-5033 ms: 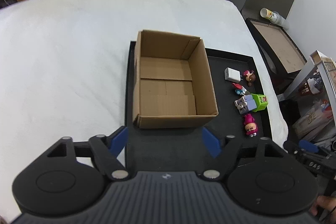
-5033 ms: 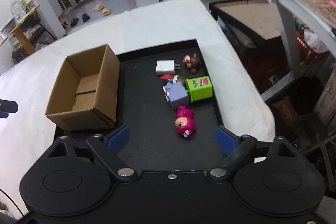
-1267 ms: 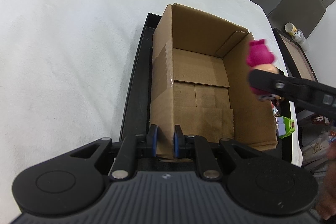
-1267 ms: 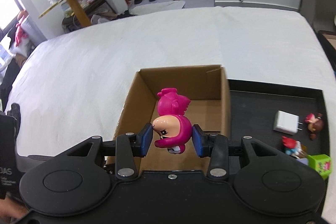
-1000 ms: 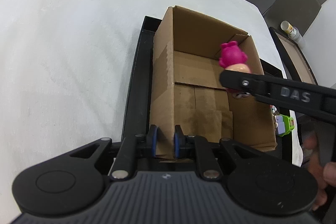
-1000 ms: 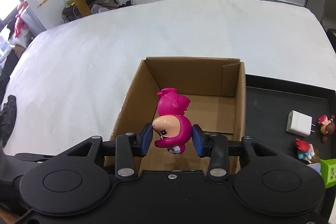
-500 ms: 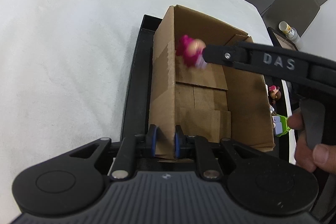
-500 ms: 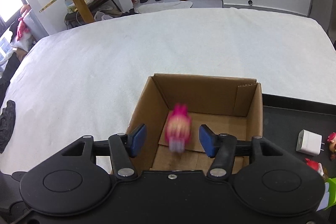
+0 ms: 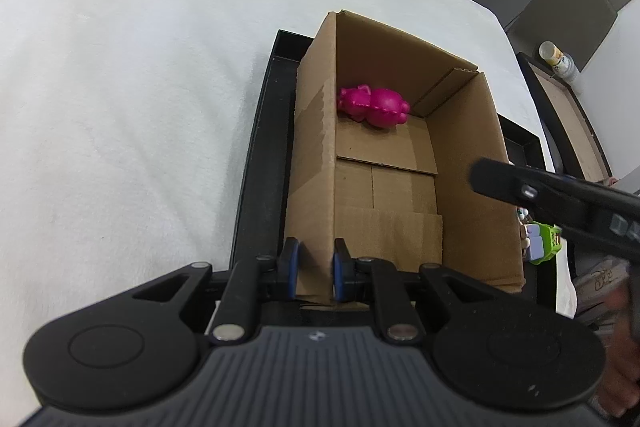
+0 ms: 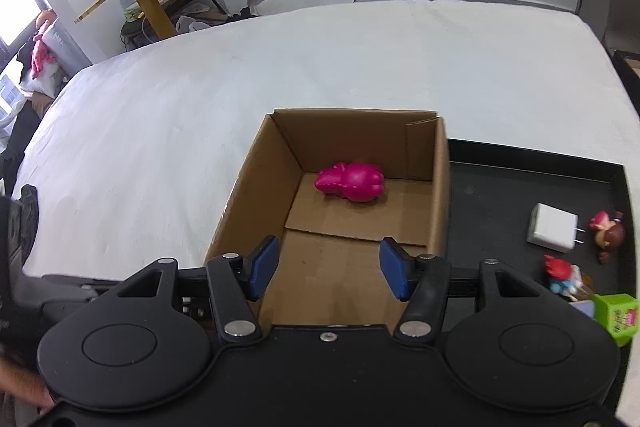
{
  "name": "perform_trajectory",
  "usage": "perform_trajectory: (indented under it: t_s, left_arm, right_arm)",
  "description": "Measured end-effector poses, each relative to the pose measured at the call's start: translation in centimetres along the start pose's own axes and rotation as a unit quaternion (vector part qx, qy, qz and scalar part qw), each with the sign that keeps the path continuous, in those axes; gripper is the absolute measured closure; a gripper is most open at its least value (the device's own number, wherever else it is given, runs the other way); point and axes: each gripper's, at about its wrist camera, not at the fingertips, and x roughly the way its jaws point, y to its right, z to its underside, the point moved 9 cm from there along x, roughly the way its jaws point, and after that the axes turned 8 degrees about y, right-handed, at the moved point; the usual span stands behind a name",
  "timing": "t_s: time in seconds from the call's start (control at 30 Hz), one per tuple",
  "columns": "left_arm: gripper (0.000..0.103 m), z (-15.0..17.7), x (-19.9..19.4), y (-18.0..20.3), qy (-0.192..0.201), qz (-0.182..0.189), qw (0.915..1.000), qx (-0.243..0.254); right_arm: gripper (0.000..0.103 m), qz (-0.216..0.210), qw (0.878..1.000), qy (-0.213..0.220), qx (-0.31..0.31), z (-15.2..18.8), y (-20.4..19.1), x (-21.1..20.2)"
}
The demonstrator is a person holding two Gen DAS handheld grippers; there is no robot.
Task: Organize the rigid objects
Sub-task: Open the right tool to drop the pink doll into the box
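An open cardboard box [image 9: 316, 155] [image 10: 440, 187] stands on a black tray [image 9: 256, 155] [image 10: 520, 195]. A pink toy figure [image 9: 372, 105] [image 10: 350, 183] lies on its side at the far end of the box floor. My left gripper [image 9: 314, 269] is shut on the box's near left corner wall. My right gripper [image 10: 326, 269] is open and empty above the near end of the box; it shows from the side in the left wrist view [image 9: 560, 203]. On the tray right of the box lie a white charger [image 10: 552, 227], a brown-haired figure [image 10: 608, 231], a red-haired figure [image 10: 562, 277] and a green cube [image 10: 616, 313] [image 9: 546, 243].
The tray sits on a wide white cloth-covered surface [image 10: 280, 75]. A dark side table [image 9: 568, 115] with a cup [image 9: 558, 57] stands past the right edge. Room furniture and slippers show in the far background.
The right gripper opened and dropped the pink figure, which now lies at the far end of the box. The right gripper has drawn back toward the near right. The left gripper still holds the box.
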Motion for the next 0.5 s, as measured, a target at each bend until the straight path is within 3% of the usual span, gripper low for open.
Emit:
perform_trajectory:
  t_s: [0.5]
  left_arm:
    - [0.087, 0.0, 0.1, 0.4, 0.002, -0.014, 0.9999, -0.005]
  right_arm:
    - [0.039, 0.044, 0.999, 0.013, 0.009, 1.6, 5.6, -6.2]
